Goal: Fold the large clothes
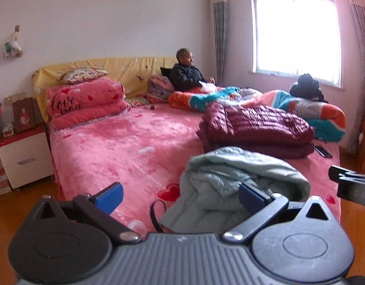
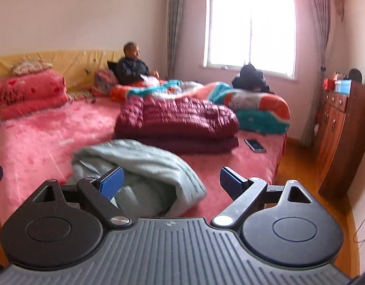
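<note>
A pale green quilted jacket (image 1: 232, 180) lies crumpled near the foot of the pink bed (image 1: 125, 147); it also shows in the right wrist view (image 2: 144, 166). A dark red down coat (image 1: 256, 128) lies folded behind it, also seen in the right wrist view (image 2: 177, 123). My left gripper (image 1: 182, 196) is open and empty, held above the bed's near edge just before the green jacket. My right gripper (image 2: 171, 181) is open and empty, over the jacket's near right side. Its body (image 1: 351, 182) shows at the right edge of the left wrist view.
A person (image 1: 187, 71) sits at the headboard under a colourful quilt (image 1: 313, 111). Folded pink blankets (image 1: 85, 102) lie at the bed's head. A phone (image 2: 254, 145) lies on the bed. A white nightstand (image 1: 25, 159) stands left, a wooden cabinet (image 2: 341, 130) right.
</note>
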Motion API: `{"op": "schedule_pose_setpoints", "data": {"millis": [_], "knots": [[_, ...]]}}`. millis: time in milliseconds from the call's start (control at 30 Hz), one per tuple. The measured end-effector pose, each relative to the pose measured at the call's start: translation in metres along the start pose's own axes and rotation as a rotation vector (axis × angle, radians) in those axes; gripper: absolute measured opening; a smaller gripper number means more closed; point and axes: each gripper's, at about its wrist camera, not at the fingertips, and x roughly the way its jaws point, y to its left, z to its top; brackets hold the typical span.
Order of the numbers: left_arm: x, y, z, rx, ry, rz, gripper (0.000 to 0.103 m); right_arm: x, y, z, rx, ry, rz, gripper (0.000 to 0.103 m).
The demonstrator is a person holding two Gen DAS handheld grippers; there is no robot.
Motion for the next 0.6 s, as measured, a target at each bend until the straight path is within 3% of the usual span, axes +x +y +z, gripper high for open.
{"op": "schedule_pose_setpoints", "data": {"millis": [267,600], "knots": [[-0.031,0.016,0.011,-0.017,-0.080,0.016,0.102,-0.024,0.018,0.022,-0.009,-0.072,0.039,0.103],[-0.045,0.027,0.014,-0.032,-0.118,0.031,0.102,-0.020,0.023,0.024,-0.009,-0.141,0.067,0.103]]}}
